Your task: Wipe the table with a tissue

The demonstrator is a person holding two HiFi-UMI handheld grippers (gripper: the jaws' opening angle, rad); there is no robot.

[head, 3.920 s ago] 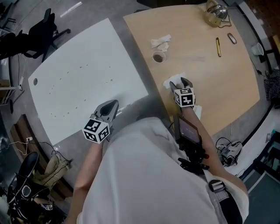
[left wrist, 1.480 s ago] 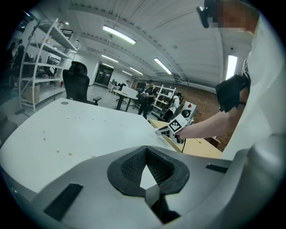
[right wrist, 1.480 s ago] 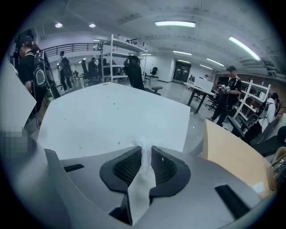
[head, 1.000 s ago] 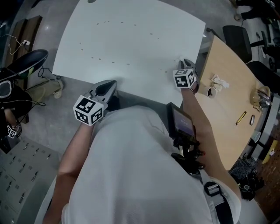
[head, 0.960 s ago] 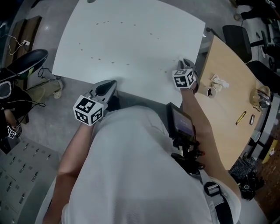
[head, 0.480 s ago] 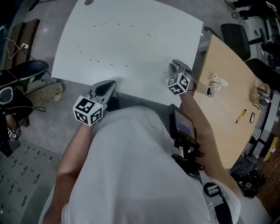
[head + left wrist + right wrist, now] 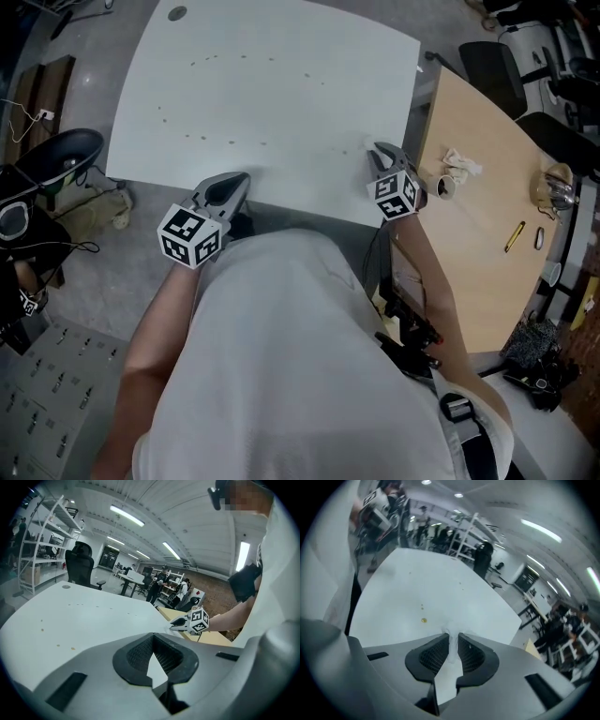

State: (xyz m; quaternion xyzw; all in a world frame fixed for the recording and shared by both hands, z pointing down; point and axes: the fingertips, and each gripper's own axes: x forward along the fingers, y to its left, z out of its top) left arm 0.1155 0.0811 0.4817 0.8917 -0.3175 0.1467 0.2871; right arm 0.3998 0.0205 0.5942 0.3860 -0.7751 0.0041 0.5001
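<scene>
The right gripper point(image 7: 453, 635) pinches a white paper tissue point(image 7: 452, 657) between its dark ribbed pads point(image 7: 433, 654), with the crumpled end poking out past the tips and down against the large white table point(image 7: 281, 84). From the head view this gripper point(image 7: 382, 153) sits at the table's near right corner. Just ahead of the tissue lies a small yellowish-brown spot point(image 7: 423, 619), with more faint specks scattered further across the surface.

The left gripper point(image 7: 152, 637) has its jaws pressed together at the tips, with nothing between them. It hangs over the near edge of the same table point(image 7: 236, 180), well apart from the right one.

Beside the white table, to the right, stands a light wooden table point(image 7: 487, 281). It carries a crumpled white tissue point(image 7: 459, 164), a small round cup point(image 7: 442, 186) and a yellow pen point(image 7: 514, 236).
</scene>
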